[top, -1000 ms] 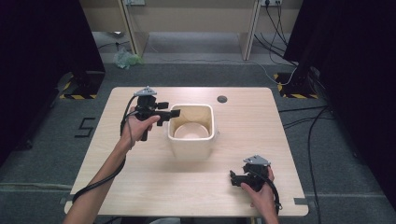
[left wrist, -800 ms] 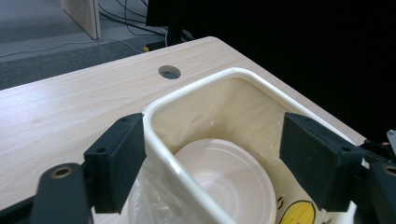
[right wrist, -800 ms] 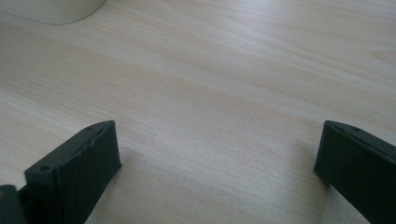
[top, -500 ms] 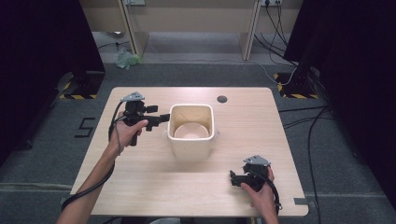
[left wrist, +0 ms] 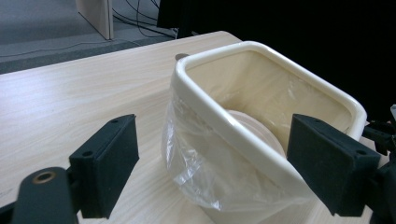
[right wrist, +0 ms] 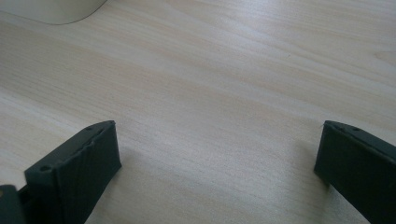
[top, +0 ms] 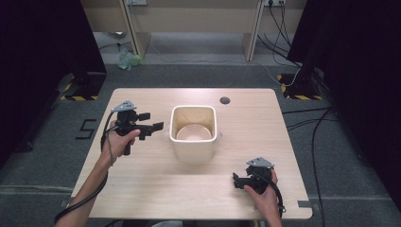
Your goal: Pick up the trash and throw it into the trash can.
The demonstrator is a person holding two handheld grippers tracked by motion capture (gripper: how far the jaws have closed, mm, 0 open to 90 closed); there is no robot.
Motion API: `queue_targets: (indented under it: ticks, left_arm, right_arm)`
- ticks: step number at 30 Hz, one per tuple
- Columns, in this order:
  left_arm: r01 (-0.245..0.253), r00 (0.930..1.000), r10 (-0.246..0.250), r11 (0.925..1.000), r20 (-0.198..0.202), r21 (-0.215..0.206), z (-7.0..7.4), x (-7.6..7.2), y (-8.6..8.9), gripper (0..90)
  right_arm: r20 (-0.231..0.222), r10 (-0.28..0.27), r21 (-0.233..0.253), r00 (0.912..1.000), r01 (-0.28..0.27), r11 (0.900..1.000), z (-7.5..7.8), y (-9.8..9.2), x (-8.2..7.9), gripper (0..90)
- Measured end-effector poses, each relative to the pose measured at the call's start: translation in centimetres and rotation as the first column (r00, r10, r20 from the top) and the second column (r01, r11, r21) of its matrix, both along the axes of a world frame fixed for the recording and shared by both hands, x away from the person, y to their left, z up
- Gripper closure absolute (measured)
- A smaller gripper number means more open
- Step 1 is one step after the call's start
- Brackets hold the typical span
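A cream square bin (top: 194, 135) stands in the middle of the wooden table (top: 142, 189). In the left gripper view the bin (left wrist: 261, 93) has a clear plastic liner (left wrist: 196, 163) hanging loose down its near outer wall, and a round pale shape lies at its bottom. My left gripper (top: 153, 127) is held just left of the bin, apart from its rim, and its jaws (left wrist: 219, 163) are open and empty. My right gripper (top: 238, 182) rests near the table's front right, open (right wrist: 215, 172) over bare wood.
A small dark round hole (top: 225, 100) sits in the table behind the bin. The bin's base (right wrist: 51, 11) shows at the top left of the right gripper view. Cables and a desk frame lie on the floor beyond the table.
My left gripper has drawn back from the bin's left rim, moving left and a little toward the person. The right gripper has stayed still.
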State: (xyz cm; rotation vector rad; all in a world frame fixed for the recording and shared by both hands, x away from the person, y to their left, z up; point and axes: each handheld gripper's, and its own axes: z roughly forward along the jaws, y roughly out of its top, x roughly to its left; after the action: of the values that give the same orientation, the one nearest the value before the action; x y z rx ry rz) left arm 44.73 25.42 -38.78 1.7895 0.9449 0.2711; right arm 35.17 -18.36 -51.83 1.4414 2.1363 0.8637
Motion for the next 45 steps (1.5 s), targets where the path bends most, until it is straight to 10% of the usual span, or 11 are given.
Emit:
queue_targets:
  ticks: [45]
  left_arm:
    - [-0.064,0.9980,0.063,0.9977,0.008,0.023,-5.7,-4.1,4.4,16.9]
  right_arm:
    - [0.000,0.000,0.000,1.0000,0.000,1.000,0.0,0.0,0.0,0.2]
